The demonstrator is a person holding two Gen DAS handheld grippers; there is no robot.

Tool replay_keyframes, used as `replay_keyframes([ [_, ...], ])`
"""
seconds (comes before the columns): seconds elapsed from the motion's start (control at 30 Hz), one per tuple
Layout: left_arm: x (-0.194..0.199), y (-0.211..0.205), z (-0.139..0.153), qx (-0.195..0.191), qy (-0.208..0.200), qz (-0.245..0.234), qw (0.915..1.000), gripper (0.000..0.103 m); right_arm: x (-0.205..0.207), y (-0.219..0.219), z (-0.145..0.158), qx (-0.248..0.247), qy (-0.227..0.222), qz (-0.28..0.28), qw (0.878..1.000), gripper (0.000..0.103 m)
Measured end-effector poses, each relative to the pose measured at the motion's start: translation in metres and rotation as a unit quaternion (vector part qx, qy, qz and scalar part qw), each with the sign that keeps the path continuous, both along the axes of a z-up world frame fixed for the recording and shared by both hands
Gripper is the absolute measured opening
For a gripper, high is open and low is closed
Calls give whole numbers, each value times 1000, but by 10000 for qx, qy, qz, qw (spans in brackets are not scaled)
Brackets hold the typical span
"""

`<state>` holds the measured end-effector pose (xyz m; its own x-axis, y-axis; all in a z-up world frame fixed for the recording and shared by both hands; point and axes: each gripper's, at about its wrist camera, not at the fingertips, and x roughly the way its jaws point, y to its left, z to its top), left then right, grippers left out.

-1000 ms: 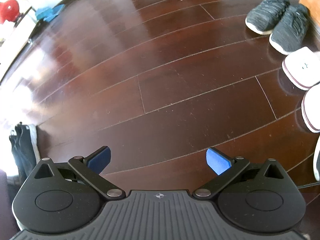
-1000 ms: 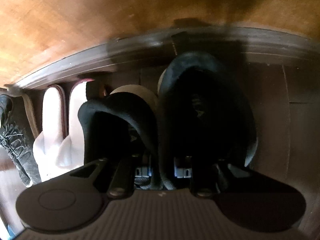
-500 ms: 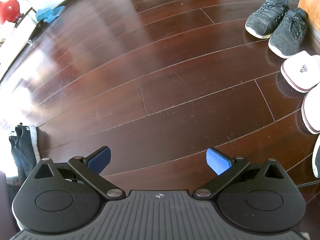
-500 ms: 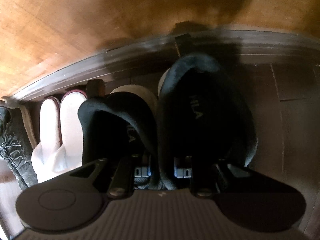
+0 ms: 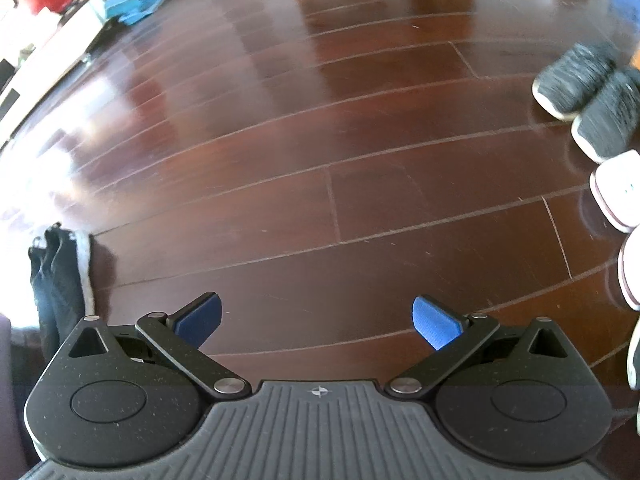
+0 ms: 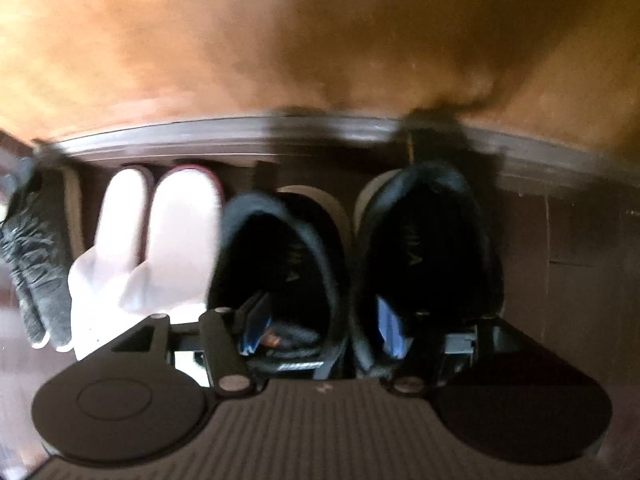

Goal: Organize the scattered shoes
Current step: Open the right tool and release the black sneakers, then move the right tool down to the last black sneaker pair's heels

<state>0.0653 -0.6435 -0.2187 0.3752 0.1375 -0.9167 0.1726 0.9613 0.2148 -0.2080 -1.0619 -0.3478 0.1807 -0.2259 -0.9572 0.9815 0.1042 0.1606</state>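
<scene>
Right wrist view: my right gripper [image 6: 320, 320] hangs over 2 black shoes [image 6: 280, 264] [image 6: 428, 240] standing side by side, toes at the dark baseboard [image 6: 200, 136] under a tan wall [image 6: 240, 40]. Its jaws are spread, 1 blue pad [image 6: 256, 320] down in the left shoe's opening, the other pad [image 6: 390, 328] in the right shoe's opening; I can't tell if either touches. Just left of them sit 2 white slippers [image 6: 160, 240], then a grey sneaker [image 6: 32, 264] at the frame edge, blurred.

Left wrist view: my left gripper [image 5: 316, 320] is released, pads wide apart, nothing between them, above bare dark wood floor [image 5: 320, 140]. Along the right edge I see 2 grey sneakers [image 5: 592, 92] and the slippers [image 5: 618, 190]. Far left, a dark shoe [image 5: 60, 276] lies alone, well apart from that row.
</scene>
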Motion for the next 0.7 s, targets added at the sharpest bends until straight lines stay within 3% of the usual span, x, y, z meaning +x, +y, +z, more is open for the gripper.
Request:
replay_keyframes([
  [0.13, 12, 36, 12, -89, -81, 391, 9992, 103, 35, 26, 21, -376, -8, 982, 9945, 63],
  [0.23, 20, 71, 20, -106, -122, 781, 9968, 103, 87, 80, 44, -716, -70, 2352, 9693, 63],
  [0.33, 26, 115, 28, -116, -188, 1270, 9917, 103, 129, 131, 56, -801, -254, 3238, 9424, 63],
  [0.5, 30, 194, 35, 78, -239, 1886, 9817, 103, 221, 244, 77, -593, -851, 4712, 8759, 63],
  [0.57, 35, 234, 35, 176, -193, 2241, 9742, 103, 259, 300, 83, -360, -1177, 5282, 8402, 63],
  [0.6, 38, 252, 36, 182, -174, 2476, 9685, 103, 269, 315, 83, -280, -1276, 5426, 8298, 63],
  [0.7, 42, 309, 47, -108, -398, 3512, 9354, 103, 312, 392, 89, 201, -1733, 6065, 7757, 63],
])
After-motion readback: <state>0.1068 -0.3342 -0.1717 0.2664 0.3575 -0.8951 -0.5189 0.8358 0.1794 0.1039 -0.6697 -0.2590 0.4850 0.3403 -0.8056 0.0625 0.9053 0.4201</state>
